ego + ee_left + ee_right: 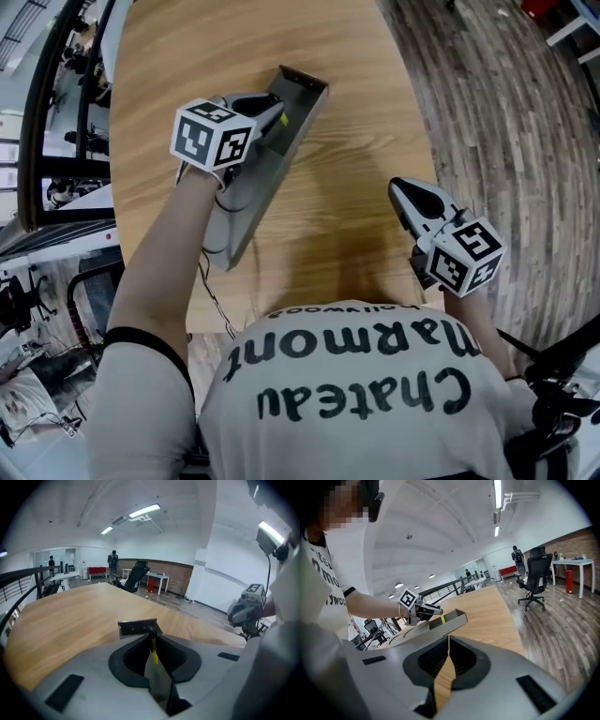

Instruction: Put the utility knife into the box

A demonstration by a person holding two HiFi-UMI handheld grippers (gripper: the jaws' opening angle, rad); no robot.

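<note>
A long grey box [246, 217] lies slantwise on the wooden table [347, 141], its open top up. My left gripper [274, 116] hovers over the box's far half, shut on the yellow utility knife [281, 121]. In the left gripper view the knife [153, 654] shows as a thin yellow strip pinched between the black pads, with the box's end wall [137, 626] just ahead. The right gripper view shows the knife [442, 619] inside the box's [452, 619] open end. My right gripper [401, 187] sits near the table's right edge, shut on nothing.
The table's curved right edge [424, 159] drops to plank flooring [506, 112]. Thin cables [214, 291] hang off the near edge by the box's near end. An office chair [536, 581] and white desks stand beyond the table.
</note>
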